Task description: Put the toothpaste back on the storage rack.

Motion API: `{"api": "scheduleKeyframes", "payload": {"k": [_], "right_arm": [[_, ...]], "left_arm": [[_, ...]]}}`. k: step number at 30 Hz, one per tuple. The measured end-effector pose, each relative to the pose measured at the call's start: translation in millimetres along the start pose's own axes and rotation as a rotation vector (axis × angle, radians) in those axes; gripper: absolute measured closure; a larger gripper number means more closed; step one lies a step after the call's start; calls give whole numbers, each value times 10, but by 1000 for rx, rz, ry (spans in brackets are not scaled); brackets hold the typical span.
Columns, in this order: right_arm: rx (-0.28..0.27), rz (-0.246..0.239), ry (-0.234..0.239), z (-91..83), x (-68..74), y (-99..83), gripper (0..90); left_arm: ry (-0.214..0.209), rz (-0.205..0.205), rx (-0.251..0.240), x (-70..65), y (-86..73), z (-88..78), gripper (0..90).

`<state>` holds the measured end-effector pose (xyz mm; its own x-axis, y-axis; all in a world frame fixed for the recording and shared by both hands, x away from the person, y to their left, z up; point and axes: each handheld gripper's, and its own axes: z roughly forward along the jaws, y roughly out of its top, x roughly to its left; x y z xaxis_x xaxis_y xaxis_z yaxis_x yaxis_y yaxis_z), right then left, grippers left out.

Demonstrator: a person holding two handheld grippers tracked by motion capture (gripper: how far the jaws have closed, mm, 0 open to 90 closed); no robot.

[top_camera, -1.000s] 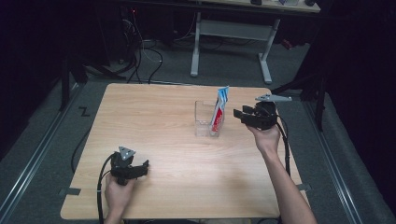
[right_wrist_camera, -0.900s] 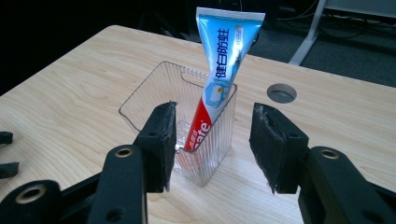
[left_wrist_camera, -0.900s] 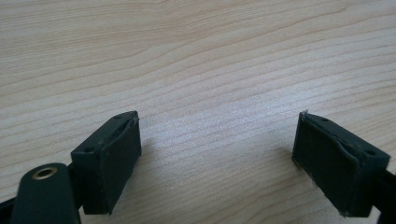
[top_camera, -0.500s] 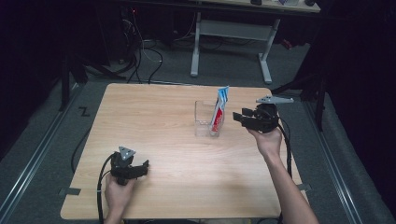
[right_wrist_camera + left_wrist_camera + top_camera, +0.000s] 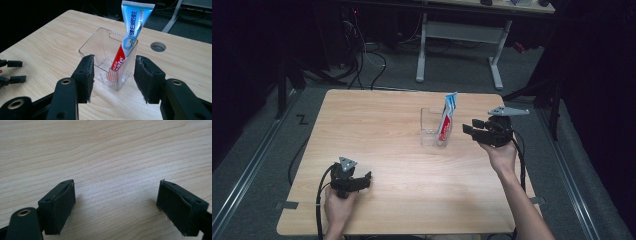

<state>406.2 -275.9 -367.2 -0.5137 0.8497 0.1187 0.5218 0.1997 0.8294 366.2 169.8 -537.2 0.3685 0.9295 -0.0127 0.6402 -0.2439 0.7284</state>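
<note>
Toothpaste tube (image 5: 130, 37) leans upright inside clear plastic bin (image 5: 100, 47); right hand-held gripper (image 5: 113, 80) gapes beside it, holding nothing.

My rig: two black handheld grippers, bare forearms, no sleeves.

I see the left gripper (image 5: 362, 178) and the right gripper (image 5: 469, 129) each topped by a grey three-cornered plate and trailing a black cable. Their jaws are blocky black bars faced with dark, slightly frayed pads (image 5: 88, 75), with small screw holes along the edges and brass-ringed pivot holes at the base.
</note>
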Motion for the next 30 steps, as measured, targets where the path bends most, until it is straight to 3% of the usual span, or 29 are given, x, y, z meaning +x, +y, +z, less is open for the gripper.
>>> {"api": "scheduleKeyframes", "payload": {"k": [11, 30], "right_arm": [[-27, 12, 11, -100, -2, -108, 506], [-29, 37, 23, -169, 10, -285, 506]], "left_arm": [[1, 0, 0, -1, 0, 0, 156], [1, -1, 1, -1, 0, -1, 157]]}}
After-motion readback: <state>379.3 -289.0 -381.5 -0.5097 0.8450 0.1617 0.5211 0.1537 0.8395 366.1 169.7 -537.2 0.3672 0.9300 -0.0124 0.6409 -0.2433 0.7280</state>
